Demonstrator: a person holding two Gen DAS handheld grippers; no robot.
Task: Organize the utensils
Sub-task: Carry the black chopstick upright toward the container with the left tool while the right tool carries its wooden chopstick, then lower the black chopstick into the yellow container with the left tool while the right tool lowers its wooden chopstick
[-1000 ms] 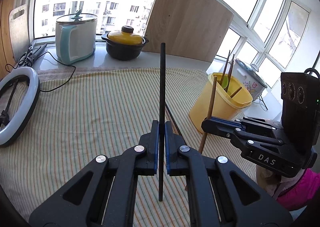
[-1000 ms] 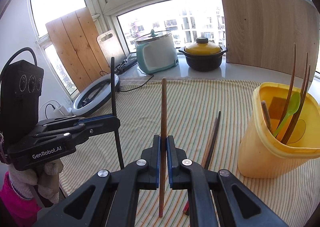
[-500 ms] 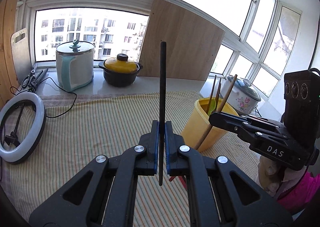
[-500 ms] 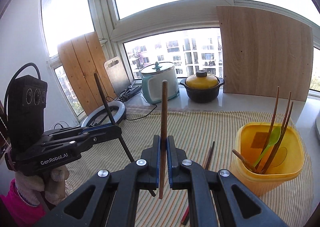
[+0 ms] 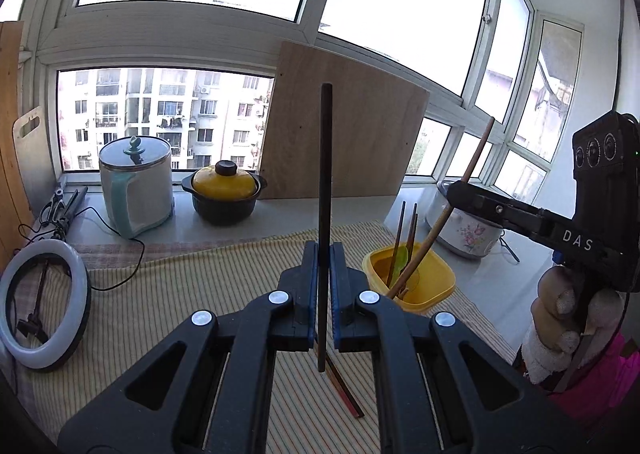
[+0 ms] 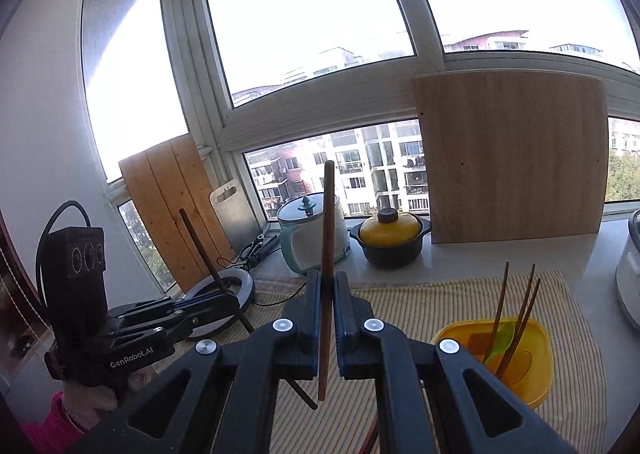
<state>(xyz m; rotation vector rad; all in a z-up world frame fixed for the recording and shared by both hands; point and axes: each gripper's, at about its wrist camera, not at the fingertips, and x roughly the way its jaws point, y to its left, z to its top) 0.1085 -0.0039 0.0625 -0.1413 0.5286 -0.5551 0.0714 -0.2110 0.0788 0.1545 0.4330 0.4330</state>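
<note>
- Pinching a black chopstick (image 5: 324, 213) upright between its pressed-together fingers, the left gripper (image 5: 323, 294) is held above the striped cloth (image 5: 160, 294), left of the yellow container (image 5: 432, 286).
- A brown chopstick (image 6: 327, 274) is clamped upright by the right gripper (image 6: 326, 318), whose jaws are closed on it, also left of the yellow container (image 6: 532, 374).
- In the left wrist view, the brown chopstick (image 5: 440, 221) is seen slanting with its lower end at the container's mouth.
- Several wooden sticks (image 6: 520, 318) and a green spoon (image 6: 500, 340) are stood inside the container.
- A further reddish chopstick (image 5: 344, 390) is left lying on the cloth, nearer the camera than the container.
- Behind the container, a yellow-lidded pot (image 5: 224, 193) and a kettle (image 5: 134, 185) are set on the sill.
</note>
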